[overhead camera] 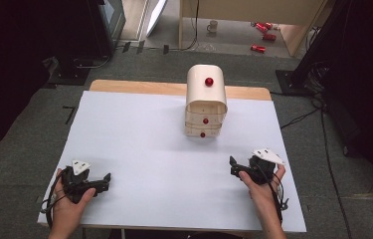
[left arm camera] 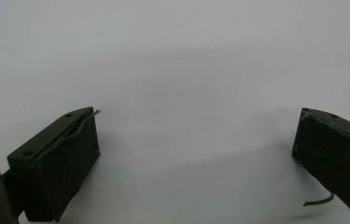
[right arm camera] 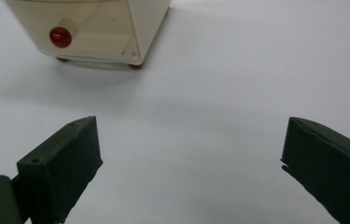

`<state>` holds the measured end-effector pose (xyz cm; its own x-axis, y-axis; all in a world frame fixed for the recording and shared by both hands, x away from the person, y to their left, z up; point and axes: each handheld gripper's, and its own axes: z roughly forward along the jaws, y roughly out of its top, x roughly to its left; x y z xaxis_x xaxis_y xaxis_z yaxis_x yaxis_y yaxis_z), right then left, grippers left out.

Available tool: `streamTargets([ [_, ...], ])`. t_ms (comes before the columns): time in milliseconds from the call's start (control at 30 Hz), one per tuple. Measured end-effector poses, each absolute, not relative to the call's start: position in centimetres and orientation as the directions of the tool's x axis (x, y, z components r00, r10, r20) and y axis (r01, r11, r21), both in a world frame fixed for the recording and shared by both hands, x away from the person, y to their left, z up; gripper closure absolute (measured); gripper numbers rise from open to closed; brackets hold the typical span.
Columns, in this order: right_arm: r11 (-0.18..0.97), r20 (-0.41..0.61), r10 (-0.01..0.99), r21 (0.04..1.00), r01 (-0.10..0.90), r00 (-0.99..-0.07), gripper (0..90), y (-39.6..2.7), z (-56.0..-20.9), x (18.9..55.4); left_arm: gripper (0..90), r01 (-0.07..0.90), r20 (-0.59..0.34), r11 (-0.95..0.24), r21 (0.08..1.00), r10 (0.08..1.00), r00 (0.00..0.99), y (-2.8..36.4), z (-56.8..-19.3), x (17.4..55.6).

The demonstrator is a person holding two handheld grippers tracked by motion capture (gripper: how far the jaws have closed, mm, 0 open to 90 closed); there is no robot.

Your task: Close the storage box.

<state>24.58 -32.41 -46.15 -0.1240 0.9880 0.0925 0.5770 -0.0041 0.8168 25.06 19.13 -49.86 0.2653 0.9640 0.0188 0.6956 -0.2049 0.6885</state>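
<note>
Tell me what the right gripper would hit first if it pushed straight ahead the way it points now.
Probably the cream drawer cabinet: it stands ahead of the open right gripper, somewhat left of its centre line, with bare white table between. Depth is unclear.

drawer unit (overhead camera: 206, 102) at table (overhead camera: 139, 144) rear, tools near front

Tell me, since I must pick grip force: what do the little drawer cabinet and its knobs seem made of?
Drawer cabinet: probably cream plastic, smooth and faintly translucent, with rounded moulded corners in the right gripper view. Knobs: glossy red with a highlight, likely plastic or lacquered wood.
</note>
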Motion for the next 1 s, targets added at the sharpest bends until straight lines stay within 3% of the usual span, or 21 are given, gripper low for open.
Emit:
streamTargets([
  [1000,-0.038,0.068,0.997,0.768,0.640,-0.022,5.7,-39.1,-48.8,19.4,0.4,0.696,0.019,-0.204,0.688,0.964,0.265,19.1,-49.9,25.1],
])
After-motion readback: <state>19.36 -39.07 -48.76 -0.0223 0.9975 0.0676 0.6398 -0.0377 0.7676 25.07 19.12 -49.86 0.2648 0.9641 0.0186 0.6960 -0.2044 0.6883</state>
